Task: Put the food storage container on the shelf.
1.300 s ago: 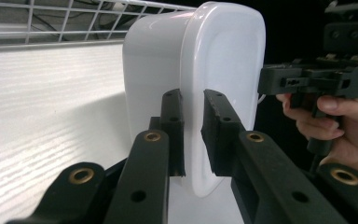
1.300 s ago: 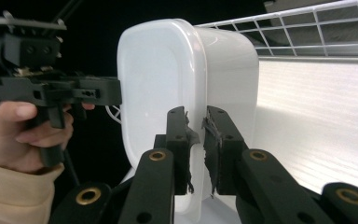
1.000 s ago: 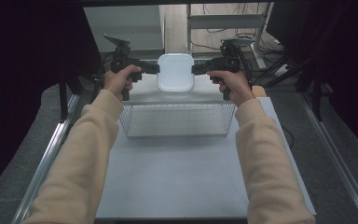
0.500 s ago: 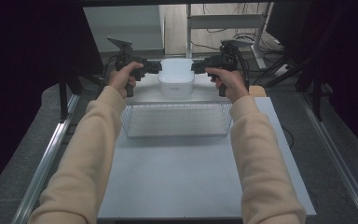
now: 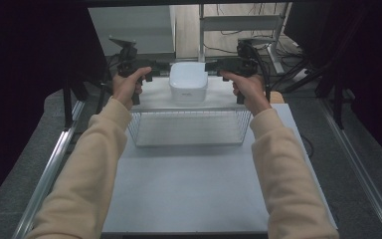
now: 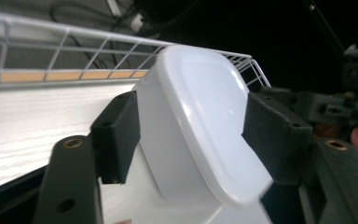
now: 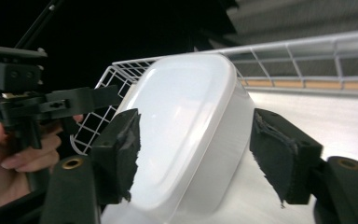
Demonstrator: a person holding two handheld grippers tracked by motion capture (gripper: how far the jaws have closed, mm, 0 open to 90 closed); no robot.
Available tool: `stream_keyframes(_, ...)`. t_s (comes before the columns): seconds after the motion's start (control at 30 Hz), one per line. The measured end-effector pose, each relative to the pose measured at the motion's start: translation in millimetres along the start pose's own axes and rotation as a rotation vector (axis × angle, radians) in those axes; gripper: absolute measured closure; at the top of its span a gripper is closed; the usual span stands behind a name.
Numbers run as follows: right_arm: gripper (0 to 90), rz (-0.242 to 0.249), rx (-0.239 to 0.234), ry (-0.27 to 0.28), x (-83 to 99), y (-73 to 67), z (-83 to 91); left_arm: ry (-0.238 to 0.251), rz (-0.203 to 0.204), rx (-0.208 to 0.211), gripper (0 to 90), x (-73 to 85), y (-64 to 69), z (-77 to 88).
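A white lidded plastic container [image 5: 188, 82] stands on a white shelf [image 5: 154, 99] at the far side of the table. My left gripper [image 5: 161, 67] comes at it from the left and my right gripper [image 5: 213, 66] from the right. In the left gripper view the container [image 6: 200, 116] sits between the jaws of the left gripper [image 6: 193, 135]. In the right gripper view the container [image 7: 186, 126] sits between the jaws of the right gripper [image 7: 198, 149], with a thin gap at the right pad. Both pairs of jaws have just been opening and stand open around the container.
A white wire basket [image 5: 189, 127] stands just in front of the shelf, between my forearms. A wire rail [image 6: 74, 46] runs behind the container. The white table top [image 5: 189, 189] stretches toward me. Metal rails [image 5: 49, 169] line the table's sides.
The container has sunk a little in the picture and now rests on the shelf. Both hands have stayed nearly where they were, beside it.
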State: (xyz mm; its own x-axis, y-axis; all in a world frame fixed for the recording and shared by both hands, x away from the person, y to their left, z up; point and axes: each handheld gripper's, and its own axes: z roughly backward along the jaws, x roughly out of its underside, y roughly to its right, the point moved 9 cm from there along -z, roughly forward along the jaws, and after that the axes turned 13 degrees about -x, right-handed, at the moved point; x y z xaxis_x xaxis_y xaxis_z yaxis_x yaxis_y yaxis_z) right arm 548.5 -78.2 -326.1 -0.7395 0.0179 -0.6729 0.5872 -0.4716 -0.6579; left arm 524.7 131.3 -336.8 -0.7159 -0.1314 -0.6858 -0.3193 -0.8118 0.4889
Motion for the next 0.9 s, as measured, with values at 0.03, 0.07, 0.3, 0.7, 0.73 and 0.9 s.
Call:
stream_keyframes(0.03, 30.5, 0.051, 0.008, 0.006, 1.9, -4.4, 6.2, 0.015, -0.017, -0.002, 32.7, 3.1, 2.7, 4.8)
stream_keyframes(0.07, 29.9, 0.082, 0.012, 0.009, 3.8, -7.0, 10.1, 0.029, -0.038, -0.005, 32.7, 8.5, 5.8, 10.8)
stream_keyframes(0.3, 28.0, 0.261, 0.028, -0.033, 44.9, -23.7, 46.4, 0.08, -0.182, -0.062, 29.7, 60.0, 10.2, 46.1)
stream_keyframes(0.7, 25.9, 0.424, 0.057, -0.044, 150.9, -23.9, 86.5, 0.083, -0.274, 0.009, 30.6, 169.2, 11.4, 86.7)
stream_keyframes(0.73, 25.9, 0.424, 0.057, -0.044, 150.9, -23.9, 86.5, 0.081, -0.284, -0.007, 30.6, 179.0, 8.9, 86.6)
stream_keyframes(0.9, 25.5, 0.442, 0.074, -0.073, 208.3, -7.7, 96.4, 0.045, -0.302, -0.097, 31.6, 224.5, -9.7, 75.9)
